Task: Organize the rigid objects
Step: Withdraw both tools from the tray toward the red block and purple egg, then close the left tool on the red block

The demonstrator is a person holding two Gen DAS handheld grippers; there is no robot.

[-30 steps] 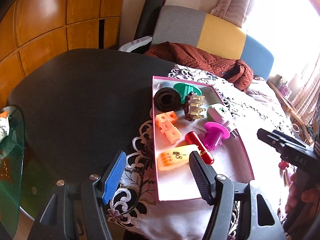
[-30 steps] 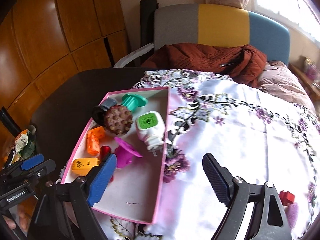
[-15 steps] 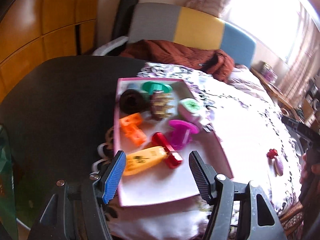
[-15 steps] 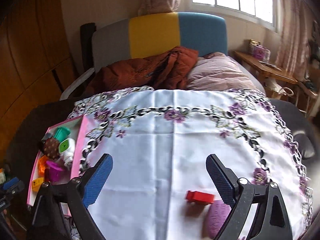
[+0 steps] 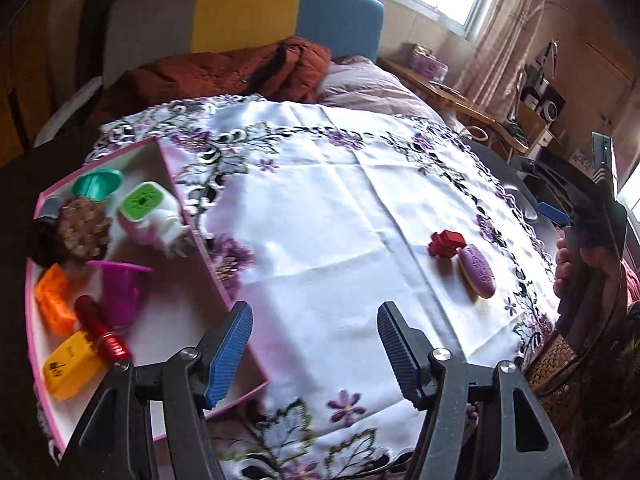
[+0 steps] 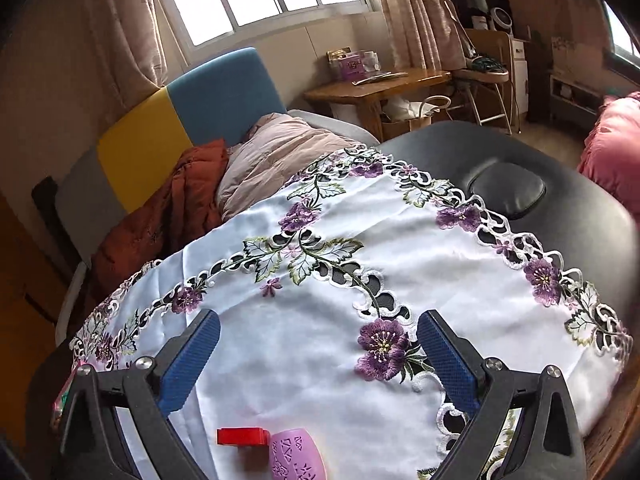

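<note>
White floral tablecloth (image 6: 304,344), red block (image 6: 242,437) touching purple oval (image 6: 296,456)

One pink tray (image 5: 192,236) at the left holds eight toys. Two more lie on the cloth at the right: one red block (image 5: 446,243) and one purple oval piece (image 5: 478,271).

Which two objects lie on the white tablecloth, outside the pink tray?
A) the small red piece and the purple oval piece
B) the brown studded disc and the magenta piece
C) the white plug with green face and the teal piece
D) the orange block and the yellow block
A: the small red piece and the purple oval piece lie side by side on the white tablecloth, well apart from the pink tray.
</note>
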